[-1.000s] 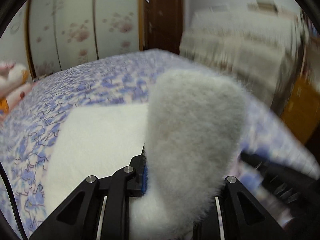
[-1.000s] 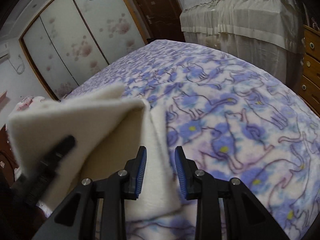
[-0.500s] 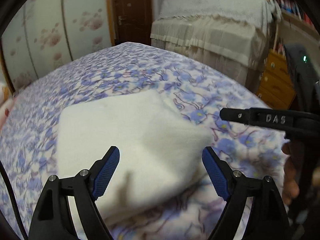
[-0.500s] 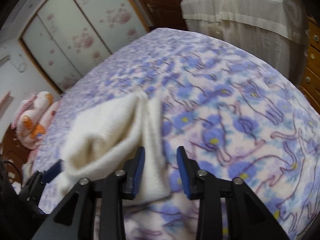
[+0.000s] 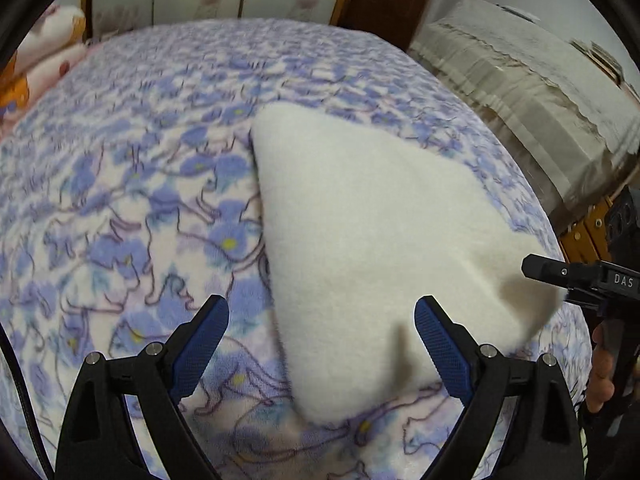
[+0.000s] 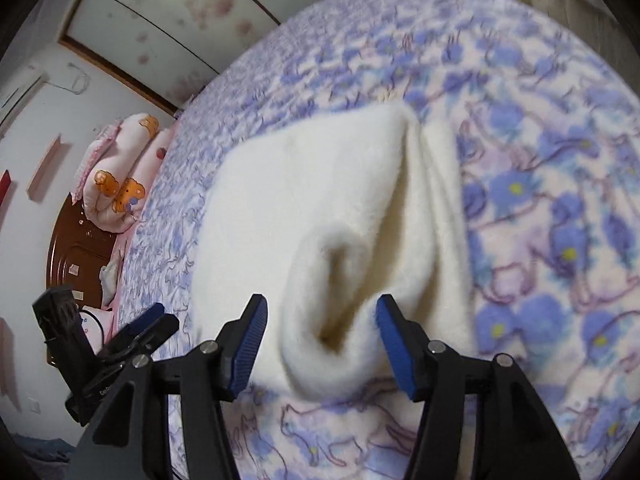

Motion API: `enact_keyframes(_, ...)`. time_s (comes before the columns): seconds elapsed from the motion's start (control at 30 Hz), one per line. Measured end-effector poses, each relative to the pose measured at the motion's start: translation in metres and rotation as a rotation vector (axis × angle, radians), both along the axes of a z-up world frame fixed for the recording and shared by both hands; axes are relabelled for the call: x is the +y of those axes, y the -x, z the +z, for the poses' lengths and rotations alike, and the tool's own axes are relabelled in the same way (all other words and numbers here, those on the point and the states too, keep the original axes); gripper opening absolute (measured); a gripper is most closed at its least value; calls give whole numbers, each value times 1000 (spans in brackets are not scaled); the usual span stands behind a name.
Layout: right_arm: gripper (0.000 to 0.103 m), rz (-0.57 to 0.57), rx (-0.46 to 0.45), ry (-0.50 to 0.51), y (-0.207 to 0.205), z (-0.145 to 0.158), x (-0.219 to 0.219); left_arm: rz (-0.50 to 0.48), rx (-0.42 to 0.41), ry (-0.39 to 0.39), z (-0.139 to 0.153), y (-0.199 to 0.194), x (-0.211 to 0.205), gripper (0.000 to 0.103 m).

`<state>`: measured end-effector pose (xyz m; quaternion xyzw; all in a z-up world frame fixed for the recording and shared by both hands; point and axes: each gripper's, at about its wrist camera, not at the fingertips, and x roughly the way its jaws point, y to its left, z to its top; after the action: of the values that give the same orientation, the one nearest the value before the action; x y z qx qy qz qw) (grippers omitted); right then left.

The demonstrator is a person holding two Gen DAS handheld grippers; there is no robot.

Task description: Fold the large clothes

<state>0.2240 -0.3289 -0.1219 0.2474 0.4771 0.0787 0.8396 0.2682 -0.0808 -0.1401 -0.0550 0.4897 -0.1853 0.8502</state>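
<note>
A fluffy white garment (image 5: 372,240) lies folded on the blue-flowered bedspread (image 5: 132,208). My left gripper (image 5: 322,346) is open above its near left edge, holding nothing. The garment also shows in the right wrist view (image 6: 320,208), with a rolled, puffed-up fold at its near end. My right gripper (image 6: 322,342) is open with that rolled fold between its fingers, not clamped. The right gripper's black finger (image 5: 576,276) shows in the left wrist view at the garment's right corner. The left gripper (image 6: 136,340) shows at the lower left of the right wrist view.
Pink and orange pillows (image 6: 120,176) lie at the head of the bed by a dark wooden headboard (image 6: 76,248). A cloth-covered piece of furniture (image 5: 532,80) and a wooden drawer unit (image 5: 588,224) stand beside the bed. Floral wardrobe doors (image 6: 180,12) stand behind.
My left gripper let go of the garment and opened wide. My right gripper opened from nearly shut. The lifted layer has come down onto the bed as a flat fold.
</note>
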Motion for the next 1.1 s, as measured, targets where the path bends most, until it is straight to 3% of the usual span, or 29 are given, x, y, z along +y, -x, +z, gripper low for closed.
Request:
enact_keyframes(0.03, 16, 16, 3, 26, -5, 0, 3, 3, 14, 3, -5, -3, 1, 93)
enact_keyframes(0.1, 15, 25, -37, 38, -4, 8, 2, -5, 19, -4, -11, -5, -1, 88)
enact_keyframes(0.17, 14, 30, -162, 68, 17, 28, -1, -33, 10, -1, -12, -3, -6, 76)
enact_keyframes(0.23, 14, 36, -237, 45, 37, 29, -10, -69, -17, 15, -15, 3, -13, 73)
enact_keyframes(0.3, 14, 0, -176, 105, 42, -6, -20, -111, -6, 13, -26, 8, -23, 60)
enact_keyframes(0.37, 14, -35, -45, 109, 40, -53, -31, -129, -2, -18, -38, 14, -33, 59)
enact_keyframes(0.47, 14, -69, -50, 56, 48, -68, -38, -145, -72, -95, -40, 27, -45, 61)
enact_keyframes(0.53, 21, -72, -53, 57, 47, -55, -35, -152, -81, -114, -35, 28, -47, 67)
enact_keyframes(0.63, 41, -85, -85, 101, 36, -30, -36, -171, -81, -83, -25, 17, -43, 74)
enact_keyframes(0.7, 47, -99, -105, 120, 23, -18, -39, -149, -85, -61, -19, 4, -39, 79)
enact_keyframes(0.83, 47, -116, -93, 156, -23, -10, -45, -81, -27, 27, -21, -43, -28, 82)
enact_keyframes(0.97, 47, -130, -43, 186, -64, -22, -45, -63, 59, 106, -32, -82, -28, 81)
enact_keyframes(1.03, 17, -111, -41, 235, -70, -23, -44, -67, 71, 118, -31, -89, -32, 70)
enact_keyframes(1.1, 10, -119, -129, 299, -59, -8, -41, -80, 40, 86, -28, -86, -41, 70)
